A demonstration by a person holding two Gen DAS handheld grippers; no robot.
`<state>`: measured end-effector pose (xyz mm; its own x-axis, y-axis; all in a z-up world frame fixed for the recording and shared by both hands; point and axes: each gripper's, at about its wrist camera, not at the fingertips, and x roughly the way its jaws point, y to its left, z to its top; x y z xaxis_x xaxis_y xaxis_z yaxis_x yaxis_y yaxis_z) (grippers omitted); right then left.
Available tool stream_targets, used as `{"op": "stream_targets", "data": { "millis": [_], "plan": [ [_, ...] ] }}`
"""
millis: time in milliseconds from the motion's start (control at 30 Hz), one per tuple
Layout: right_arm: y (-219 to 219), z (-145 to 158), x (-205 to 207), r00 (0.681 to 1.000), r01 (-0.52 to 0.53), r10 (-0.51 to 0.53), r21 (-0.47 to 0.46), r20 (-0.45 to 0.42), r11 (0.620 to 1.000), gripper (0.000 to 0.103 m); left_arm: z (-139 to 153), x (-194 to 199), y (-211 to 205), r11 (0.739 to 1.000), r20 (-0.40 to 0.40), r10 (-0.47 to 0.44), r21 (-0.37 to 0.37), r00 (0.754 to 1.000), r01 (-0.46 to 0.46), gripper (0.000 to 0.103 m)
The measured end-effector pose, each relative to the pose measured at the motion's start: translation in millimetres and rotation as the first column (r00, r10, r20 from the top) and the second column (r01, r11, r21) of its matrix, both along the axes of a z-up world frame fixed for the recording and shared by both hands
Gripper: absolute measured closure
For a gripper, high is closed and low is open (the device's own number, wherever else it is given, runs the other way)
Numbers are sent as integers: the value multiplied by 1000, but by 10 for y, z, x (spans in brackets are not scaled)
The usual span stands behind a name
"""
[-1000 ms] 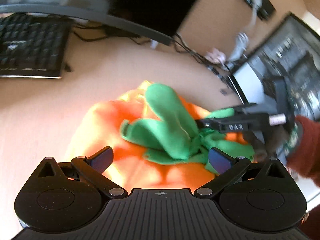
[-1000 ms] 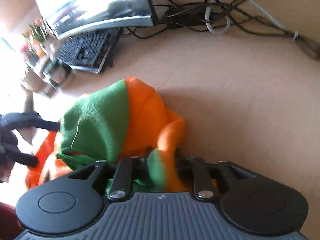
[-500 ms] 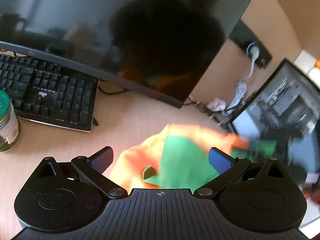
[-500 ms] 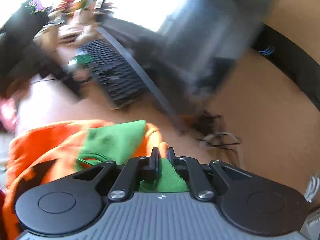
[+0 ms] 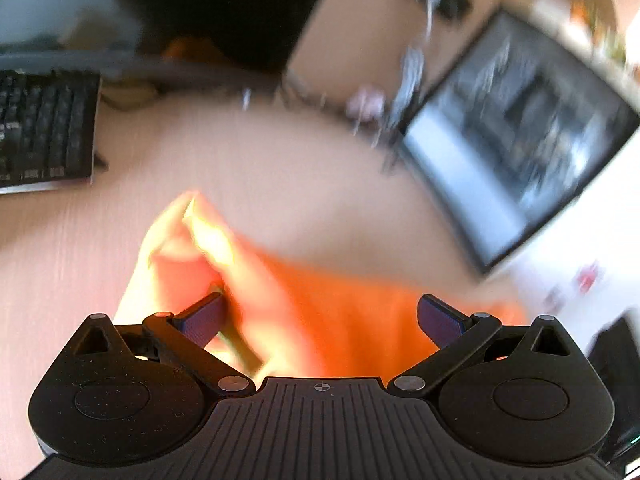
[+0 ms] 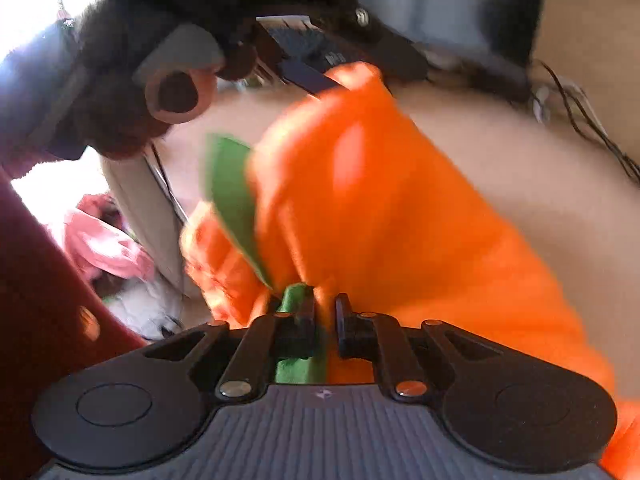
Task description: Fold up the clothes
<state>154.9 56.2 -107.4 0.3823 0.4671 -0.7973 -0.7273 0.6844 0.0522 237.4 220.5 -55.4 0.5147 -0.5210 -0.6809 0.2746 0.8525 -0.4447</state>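
Now the right tongs pinch the orange garment; left tongs gape wide.

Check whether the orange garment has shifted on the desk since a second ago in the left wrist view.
Yes. The orange garment now stretches right toward the laptop, and its green part no longer shows on top; the left gripper hangs open over it.

Both rigs are showing matte black, ribbed bodies with round side discs and silver pivot screws. The left claw is wearing dark blue pads on black linkage arms. The right claw is carrying slim black fingers. A dark red sleeve is edging the right wrist view.
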Motion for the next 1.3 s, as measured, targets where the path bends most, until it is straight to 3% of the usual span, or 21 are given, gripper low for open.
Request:
{"op": "stream_targets", "data": {
  "millis": [133, 200, 267, 367, 467, 533, 600, 700, 767, 833, 867, 900, 1000, 1200, 1300],
  "plan": [
    [-288, 131, -148, 989, 142, -140, 45, -41, 989, 80, -317, -204, -48, 993, -89, -57, 94, 994, 65, 0],
    [-503, 284, -191, 971, 237, -232, 95, -61, 967, 63, -301, -248, 17, 995, -87, -41, 86, 995, 48, 0],
    [-726, 440, -242, 941, 338, -338, 127, -27, 932, 47, -285, -292, 81, 996, -86, -24, 78, 996, 31, 0],
    [-1150, 498, -196, 832, 550, -555, 148, -13, 822, 32, -261, -358, 178, 998, -84, 0, 66, 996, 6, 0],
    [-1574, 282, -51, 694, 720, -705, 149, -149, 678, 32, -156, -416, 301, 999, -57, 10, 44, 998, -7, 0],
    [-1690, 109, 0, 650, 759, -726, 153, -223, 633, 32, -10, -429, 433, 999, -11, 42, 34, 999, -42, 0],
    [-1707, -74, 24, 628, 776, -735, 131, -253, 618, 31, 1, -338, 502, 990, -23, 128, 64, 992, -126, 0],
    [-1767, -249, 90, 615, 784, -740, 118, -273, 609, 27, -136, -150, 556, 975, -94, 215, 75, 972, -208, 0],
    [-1790, -303, 126, 609, 790, -741, 127, -284, 600, 25, -269, -48, 482, 974, -147, 226, 45, 963, -222, 0],
    [-1788, -296, 140, 624, 779, -735, 134, -266, 613, 25, -355, 19, 439, 972, -168, 235, 36, 957, -233, 0],
    [-1755, -305, 176, 639, 767, -729, 137, -243, 627, 31, -385, 59, 421, 971, -172, 238, 26, 956, -237, 3],
    [-1724, -310, 209, 655, 755, -723, 139, -221, 641, 48, -414, 99, 402, 970, -176, 241, 15, 954, -242, 10],
    [-1659, -327, 394, 701, 712, -691, 137, -176, 688, 78, -491, 276, 367, 964, -188, 257, -14, 948, -264, 28],
    [-1450, -341, 1155, 786, 617, -616, 145, -57, 774, 91, -371, 816, 262, 955, -96, 295, 9, 951, -295, 44],
    [-1446, -180, 1608, 794, 592, -606, 163, 51, 789, 91, -171, 1096, 229, 948, -9, 317, 10, 948, -317, 44]
  ]
}}
